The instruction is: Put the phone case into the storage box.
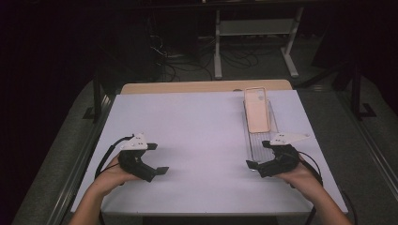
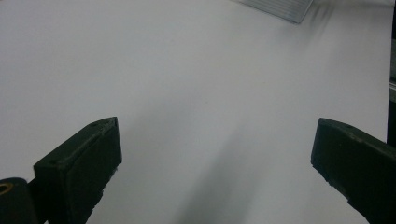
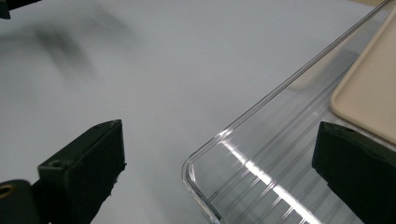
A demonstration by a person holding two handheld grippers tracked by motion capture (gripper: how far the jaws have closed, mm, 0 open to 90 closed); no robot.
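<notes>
Two grippers sit low over the white table (image 1: 197, 131), one in each hand, both at the near edge. Left gripper (image 1: 157, 172) is near-left, jaws spread wide, nothing between them; the left gripper view confirms bare table surface between the two black jaws, with a corner of the clear tray (image 2: 280, 7) at the far top edge. Right gripper (image 1: 257, 165) is near-right, jaws also wide apart and holding nothing. It sits at the near end of the clear tray (image 1: 260, 145), a long ribbed transparent tray lying lengthwise on the right side of the table. In the right gripper view the tray's rounded near corner (image 3: 196, 172) lies between the jaws; whether either jaw touches the tray can't be told. A beige phone case (image 1: 257, 110) lies flat in the tray's far half, well apart from the right gripper; its near edge (image 3: 369, 93) shows just beyond the right-hand jaw in the right gripper view. The left gripper is well apart from tray and case. Each hand (image 1: 300, 176) wraps its gripper's handle, with a cable trailing back along the forearm.
</notes>
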